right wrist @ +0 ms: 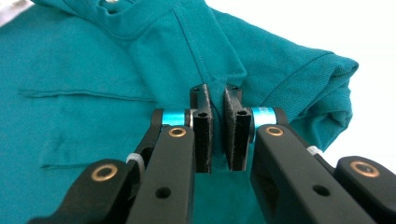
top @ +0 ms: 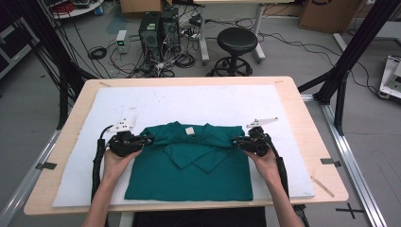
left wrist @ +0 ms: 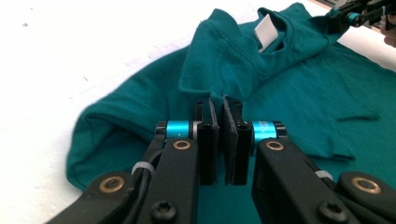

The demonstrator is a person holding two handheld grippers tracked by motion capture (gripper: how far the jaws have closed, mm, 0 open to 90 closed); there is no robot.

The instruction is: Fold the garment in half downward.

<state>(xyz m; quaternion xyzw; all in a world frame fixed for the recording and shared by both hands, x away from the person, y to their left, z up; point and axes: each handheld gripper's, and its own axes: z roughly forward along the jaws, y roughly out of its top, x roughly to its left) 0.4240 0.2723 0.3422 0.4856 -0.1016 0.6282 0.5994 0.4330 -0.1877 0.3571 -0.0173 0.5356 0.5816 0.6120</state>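
green shirt [top: 189, 165] on white mat [top: 213, 101], stool [top: 236, 40] beyond table [top: 302, 113]

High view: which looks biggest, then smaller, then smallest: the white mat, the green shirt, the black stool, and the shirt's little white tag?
1. white mat
2. green shirt
3. black stool, though it stands farther back, so it looks smaller than it is
4. white tag

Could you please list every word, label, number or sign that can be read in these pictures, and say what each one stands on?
None can be read.
White tag inside the collar of the green shirt: shows as blank, any print too small to tell.
Cardboard box on the floor behind the table: a dark mark, cut off and blurred, unreadable.
Small box on the floor: a green light, no legible figures.
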